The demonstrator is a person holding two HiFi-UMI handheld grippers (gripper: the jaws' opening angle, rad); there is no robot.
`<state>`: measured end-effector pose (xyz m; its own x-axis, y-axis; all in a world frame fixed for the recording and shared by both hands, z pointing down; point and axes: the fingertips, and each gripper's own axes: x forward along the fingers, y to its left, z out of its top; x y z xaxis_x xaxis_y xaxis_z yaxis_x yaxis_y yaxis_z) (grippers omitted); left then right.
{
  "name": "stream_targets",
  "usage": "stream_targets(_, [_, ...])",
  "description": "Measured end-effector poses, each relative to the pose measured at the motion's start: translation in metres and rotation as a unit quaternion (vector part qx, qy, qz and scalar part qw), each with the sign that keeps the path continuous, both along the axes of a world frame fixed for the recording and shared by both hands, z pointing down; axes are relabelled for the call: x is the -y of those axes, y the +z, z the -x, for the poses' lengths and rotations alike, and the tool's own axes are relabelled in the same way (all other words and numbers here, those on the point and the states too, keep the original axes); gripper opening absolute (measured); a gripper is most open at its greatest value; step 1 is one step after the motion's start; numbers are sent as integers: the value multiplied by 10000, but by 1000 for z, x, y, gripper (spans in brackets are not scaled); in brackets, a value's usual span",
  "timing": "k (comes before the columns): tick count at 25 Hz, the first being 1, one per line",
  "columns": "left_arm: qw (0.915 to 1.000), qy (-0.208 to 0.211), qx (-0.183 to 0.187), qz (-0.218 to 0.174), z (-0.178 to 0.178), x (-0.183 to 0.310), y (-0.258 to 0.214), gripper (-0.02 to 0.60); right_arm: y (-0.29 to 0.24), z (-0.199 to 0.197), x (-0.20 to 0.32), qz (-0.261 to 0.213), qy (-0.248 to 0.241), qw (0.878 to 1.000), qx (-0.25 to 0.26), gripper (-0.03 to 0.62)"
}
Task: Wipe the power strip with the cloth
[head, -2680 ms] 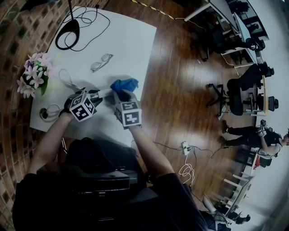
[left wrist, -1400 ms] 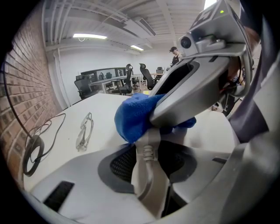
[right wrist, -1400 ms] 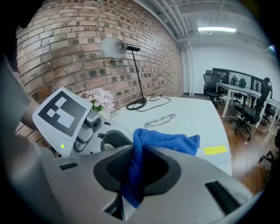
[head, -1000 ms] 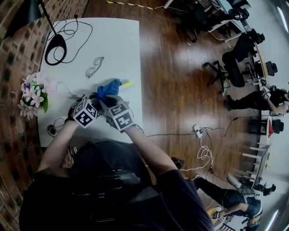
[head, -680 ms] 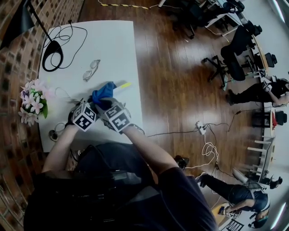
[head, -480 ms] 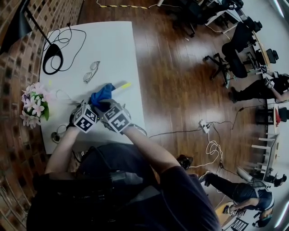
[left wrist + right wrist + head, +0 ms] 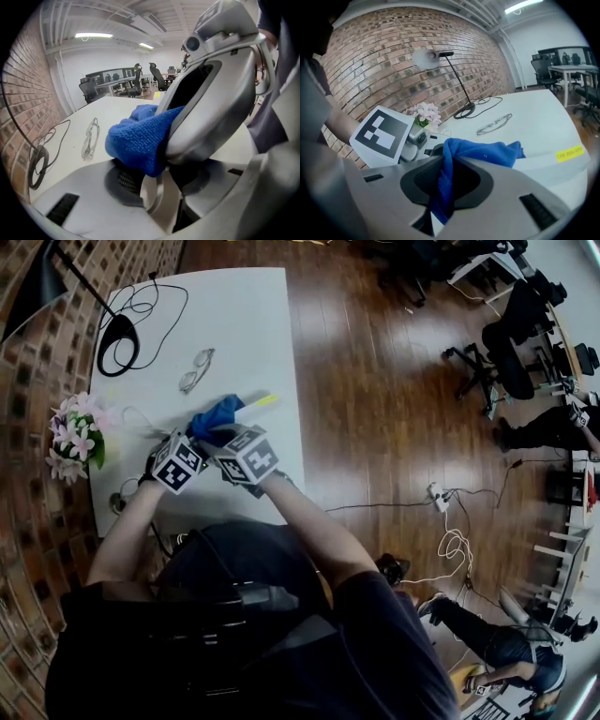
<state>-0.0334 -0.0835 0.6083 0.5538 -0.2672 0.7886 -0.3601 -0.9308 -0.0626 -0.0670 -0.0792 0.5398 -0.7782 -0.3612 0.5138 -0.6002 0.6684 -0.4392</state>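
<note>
1. Strip [image 7: 255, 409] lies on the white table [image 7: 253, 315] near its right edge. It is white with a yellow label at the far end, and its near part is hidden under the cloth [image 7: 216, 416] and both grippers.
2. Blue cloth is pinched in the right gripper [image 7: 445, 187]. The jaws are narrow, one fold hangs down between them, and the rest is bunched over the strip.
3. Left gripper [image 7: 157, 190] sits just beside the right one. Its jaws stand fairly wide, closed on a pale piece that looks like the strip's near end.
4. Glasses [image 7: 195, 369], a black lamp [image 7: 443, 54] with its cable [image 7: 155, 296], and flowers [image 7: 77, 432] share the table, which stands against a brick wall [image 7: 28, 381].
5. Wood floor [image 7: 375, 390] runs right of the table, with office chairs [image 7: 511, 348] beyond.
6. Only the head view shows the floor and the person's arms.
7. Only the right gripper view shows the lamp's head against the brick and the label's print, too small to read.
8. Only the left gripper view shows ceiling lights [image 7: 93, 35] and far desks [image 7: 112, 82].
</note>
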Motion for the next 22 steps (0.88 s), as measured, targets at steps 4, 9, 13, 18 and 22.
stream_targets(4, [9998, -26, 110, 153, -1, 1, 1, 176, 1, -3, 2, 125, -71, 9999, 70, 57])
stream_targets(9, [9994, -116, 173, 274, -2, 0, -1, 176, 0, -2, 2, 229, -290, 9992, 137, 53])
stream_targets(13, [9991, -160, 237, 316, -3, -1, -2, 176, 1, -2, 2, 217, -448, 9987, 99, 51])
stream_targets(18, [9986, -166, 294, 404, -3, -1, -3, 176, 1, -4, 1, 265, -583, 9978, 139, 51])
stream_targets(22, [9983, -188, 328, 447, -1, -1, 1, 176, 1, -5, 1, 265, -670, 9972, 173, 51])
